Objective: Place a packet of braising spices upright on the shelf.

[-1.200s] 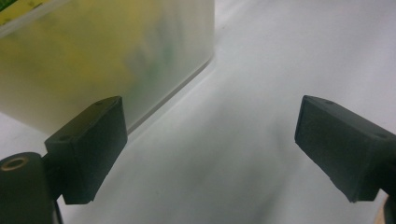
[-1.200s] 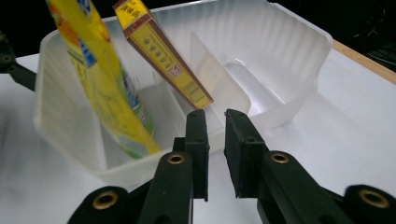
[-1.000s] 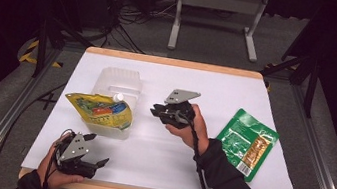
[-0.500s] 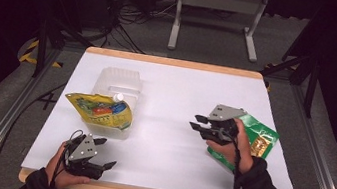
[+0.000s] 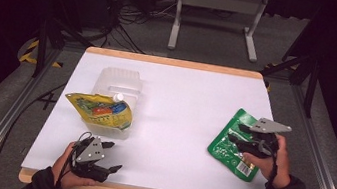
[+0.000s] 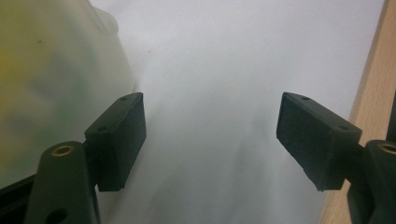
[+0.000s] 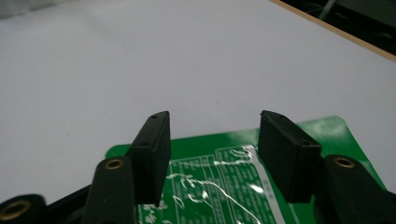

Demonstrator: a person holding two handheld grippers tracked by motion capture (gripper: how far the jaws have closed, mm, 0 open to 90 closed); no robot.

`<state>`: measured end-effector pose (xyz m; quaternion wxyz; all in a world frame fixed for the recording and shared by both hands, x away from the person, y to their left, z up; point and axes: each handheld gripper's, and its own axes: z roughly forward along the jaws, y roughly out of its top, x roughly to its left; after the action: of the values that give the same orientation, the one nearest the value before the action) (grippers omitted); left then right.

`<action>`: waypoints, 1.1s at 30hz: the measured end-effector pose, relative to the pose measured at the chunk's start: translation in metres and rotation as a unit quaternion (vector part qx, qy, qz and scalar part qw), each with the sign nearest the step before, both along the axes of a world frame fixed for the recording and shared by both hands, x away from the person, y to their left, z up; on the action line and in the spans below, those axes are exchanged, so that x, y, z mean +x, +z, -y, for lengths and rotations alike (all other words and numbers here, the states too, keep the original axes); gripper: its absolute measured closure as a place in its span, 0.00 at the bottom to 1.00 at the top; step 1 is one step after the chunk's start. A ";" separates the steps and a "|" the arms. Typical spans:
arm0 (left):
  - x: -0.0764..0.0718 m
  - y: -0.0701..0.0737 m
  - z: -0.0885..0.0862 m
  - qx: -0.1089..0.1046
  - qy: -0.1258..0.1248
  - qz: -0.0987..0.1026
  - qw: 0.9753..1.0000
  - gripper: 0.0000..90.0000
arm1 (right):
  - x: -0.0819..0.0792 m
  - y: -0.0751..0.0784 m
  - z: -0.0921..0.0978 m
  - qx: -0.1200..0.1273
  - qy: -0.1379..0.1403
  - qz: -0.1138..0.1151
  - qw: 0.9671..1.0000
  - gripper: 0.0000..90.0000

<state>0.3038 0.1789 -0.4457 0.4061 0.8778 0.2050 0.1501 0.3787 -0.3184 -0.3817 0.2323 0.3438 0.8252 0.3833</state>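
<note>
The right gripper (image 5: 240, 134) hovered at the right of the frame directly over the green packet (image 5: 229, 145), jaws spread and empty — the packet lay flat beneath, long axis running from lower right to upper left. The left gripper (image 5: 113, 156), also spread, sat well apart at lower left beside the plastic tub (image 5: 122, 83).
</note>
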 end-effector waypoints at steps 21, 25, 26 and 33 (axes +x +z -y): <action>0.005 -0.001 0.017 0.012 -0.028 0.000 1.000 0.23 | -0.003 -0.037 0.112 0.117 -0.198 -0.101 0.968 0.22; 0.005 -0.002 0.018 0.015 -0.031 0.000 0.999 0.22 | 0.001 -0.045 0.117 0.142 -0.194 -0.127 0.962 0.21; 0.004 -0.002 0.018 0.016 -0.031 0.000 0.999 0.22 | 0.002 -0.046 0.117 0.140 -0.196 -0.132 0.962 0.21; 0.004 -0.001 0.017 0.015 -0.032 0.001 0.999 0.22 | 0.005 -0.052 0.119 0.155 -0.199 -0.150 0.956 0.19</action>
<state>0.3078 0.1617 -0.4471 0.3972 0.8899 0.1746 0.1411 0.3839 -0.4376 -0.4336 0.1209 0.5862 0.6963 0.3962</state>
